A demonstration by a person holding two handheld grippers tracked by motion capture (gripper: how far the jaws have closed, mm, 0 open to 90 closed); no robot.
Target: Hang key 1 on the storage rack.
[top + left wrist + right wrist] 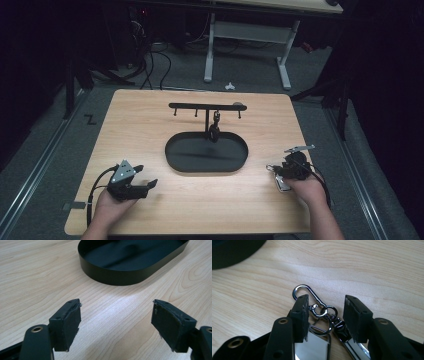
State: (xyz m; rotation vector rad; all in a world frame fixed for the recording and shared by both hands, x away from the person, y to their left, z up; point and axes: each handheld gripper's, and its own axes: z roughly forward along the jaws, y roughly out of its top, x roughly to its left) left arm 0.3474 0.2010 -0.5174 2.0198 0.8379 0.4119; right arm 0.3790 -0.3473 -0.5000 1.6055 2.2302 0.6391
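Observation:
A silver key bunch lies flat on the wooden table near its right edge: a carabiner clip, linked rings, a shiny flat tag and a dark fob. My right gripper is low over it, jaws apart on either side of the rings, pads not pressing. In the high view the right gripper is over the bunch. My left gripper rests at the front left, open and empty, as the left gripper view confirms.
A black oval tray sits mid-table, its wall just ahead of the left jaws and its edge left of the right gripper. A black T-shaped hook rack rises from its far side, with a dark item hanging from it.

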